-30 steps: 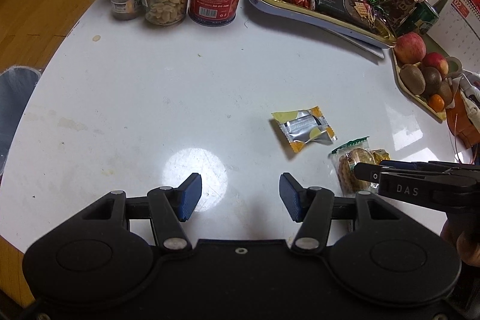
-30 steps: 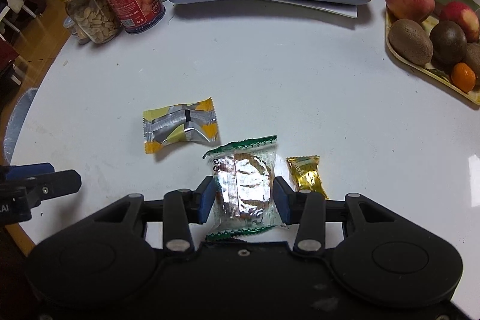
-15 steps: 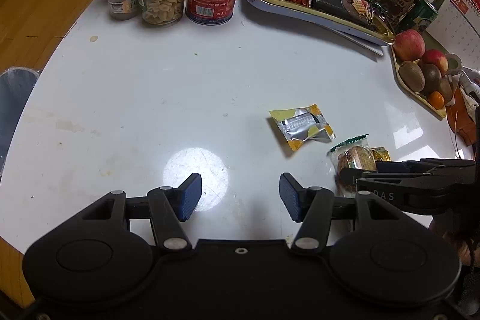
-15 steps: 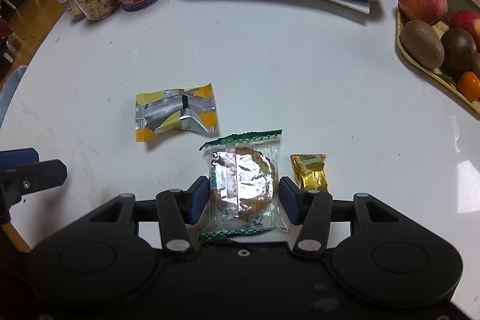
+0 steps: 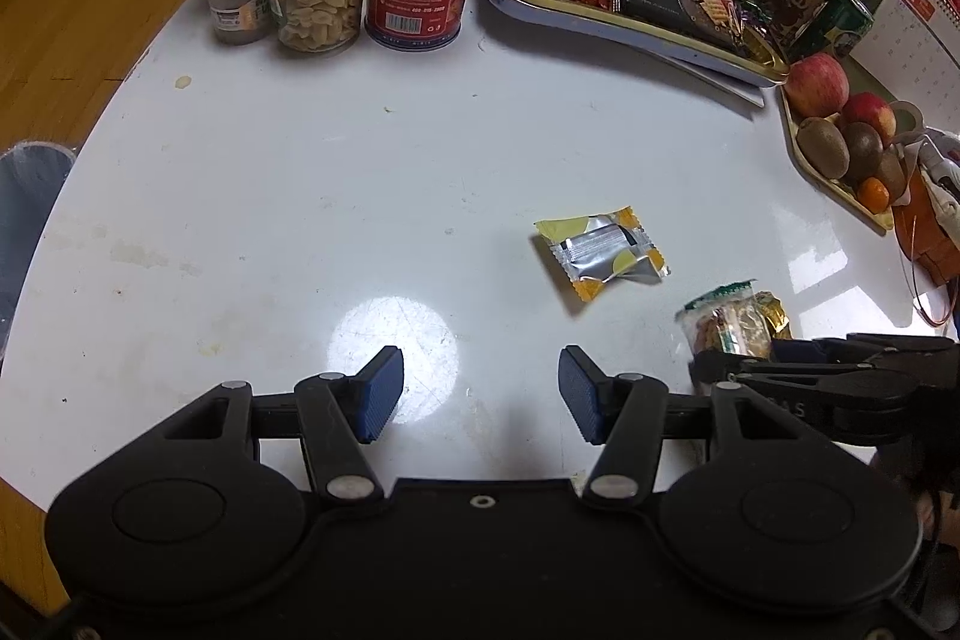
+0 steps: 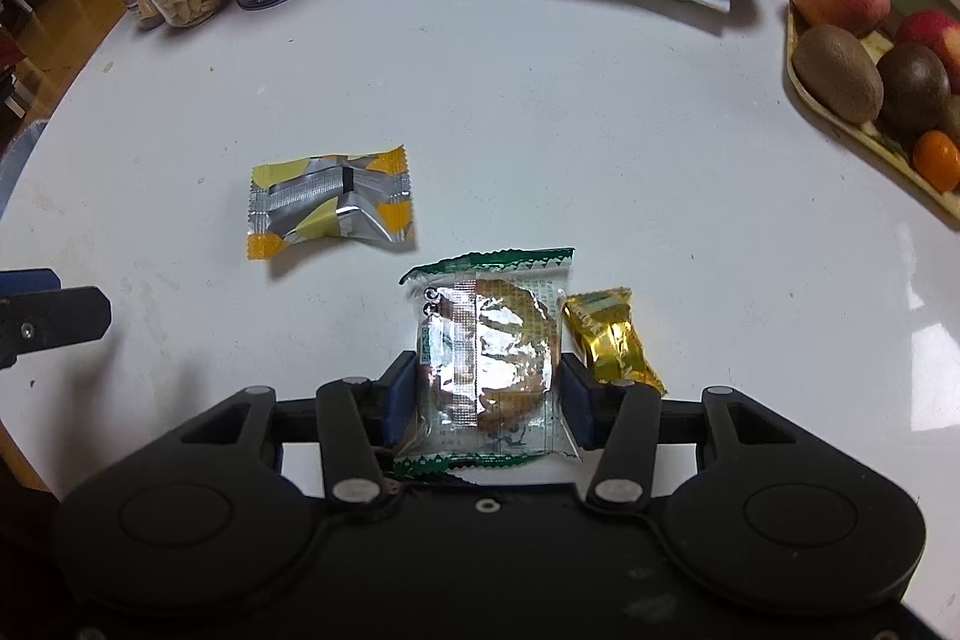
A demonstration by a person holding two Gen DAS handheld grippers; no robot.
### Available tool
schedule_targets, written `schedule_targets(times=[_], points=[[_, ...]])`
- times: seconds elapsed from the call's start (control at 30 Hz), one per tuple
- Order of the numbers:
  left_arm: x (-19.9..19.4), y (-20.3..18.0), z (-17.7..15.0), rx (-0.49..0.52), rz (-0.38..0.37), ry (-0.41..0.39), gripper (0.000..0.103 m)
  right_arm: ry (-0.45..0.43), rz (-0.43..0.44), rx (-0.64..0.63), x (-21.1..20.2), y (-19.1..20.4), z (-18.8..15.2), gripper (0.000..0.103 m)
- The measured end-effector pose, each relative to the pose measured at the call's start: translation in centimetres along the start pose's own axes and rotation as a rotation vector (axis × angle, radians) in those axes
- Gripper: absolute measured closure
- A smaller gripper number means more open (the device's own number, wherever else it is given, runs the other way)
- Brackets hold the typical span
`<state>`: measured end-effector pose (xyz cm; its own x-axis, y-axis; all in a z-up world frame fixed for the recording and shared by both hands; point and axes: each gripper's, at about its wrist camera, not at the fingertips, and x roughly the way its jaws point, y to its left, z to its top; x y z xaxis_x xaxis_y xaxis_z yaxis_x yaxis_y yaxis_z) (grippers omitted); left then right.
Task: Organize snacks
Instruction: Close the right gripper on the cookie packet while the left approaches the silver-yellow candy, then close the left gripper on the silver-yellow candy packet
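The right gripper [image 6: 489, 391] clenches the biscuit packet [image 6: 489, 352] at six o'clock, the left gripper [image 5: 480, 394] released; lifting may drag the touching gold candy [image 6: 612, 340] at three o'clock.

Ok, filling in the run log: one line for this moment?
right gripper: shut on green-edged cookie packet | left gripper: open, empty | yellow-silver packet, gold candy: on table
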<state>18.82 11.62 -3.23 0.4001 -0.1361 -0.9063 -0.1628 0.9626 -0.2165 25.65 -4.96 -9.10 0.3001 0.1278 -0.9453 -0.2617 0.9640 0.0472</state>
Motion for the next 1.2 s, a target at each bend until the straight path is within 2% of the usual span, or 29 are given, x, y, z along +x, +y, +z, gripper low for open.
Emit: schedule_targets(times=[0.1, 0.17, 0.3, 0.4, 0.47, 0.53, 0.77, 0.9, 1.2], points=[[0.1, -0.4, 0.3, 0.025, -0.012, 0.018, 0.042, 0.012, 0.028, 0.054, -1.6, -2.4, -1.7, 0.051], [0.0, -1.4, 1.1, 0.095, -0.01, -0.009, 0.042, 0.008, 0.042, 0.083, -2.8, -4.1, -3.0, 0.051], [1.0, -4.4, 3.2, 0.365, 0.015, -0.067, 0.041, -0.001, 0.068, 0.161, -5.3, -7.6, -6.0, 0.051], [2.0, -6.2, 3.8, 0.608, 0.019, -0.091, 0.041, -0.027, 0.095, 0.225, -6.9, -9.7, -8.2, 0.051], [2.6, -6.8, 3.7, 0.739, -0.001, -0.093, 0.041, -0.041, 0.13, 0.285, -7.6, -10.8, -9.7, 0.051], [3.3, -7.4, 3.6, 0.826, -0.017, -0.062, 0.041, -0.053, 0.16, 0.347, -7.7, -11.7, -10.2, 0.051], [5.0, -9.2, 3.2, 0.942, -0.071, 0.021, 0.042, -0.088, 0.189, 0.367, -8.1, -12.6, -10.0, 0.051], [6.1, -10.3, 3.1, 1.001, -0.071, 0.079, 0.042, -0.091, 0.213, 0.385, -7.9, -12.9, -9.6, 0.051], [8.2, -10.8, 4.1, 0.995, -0.083, 0.151, 0.042, -0.076, 0.199, 0.364, -7.2, -12.6, -9.3, 0.051]])
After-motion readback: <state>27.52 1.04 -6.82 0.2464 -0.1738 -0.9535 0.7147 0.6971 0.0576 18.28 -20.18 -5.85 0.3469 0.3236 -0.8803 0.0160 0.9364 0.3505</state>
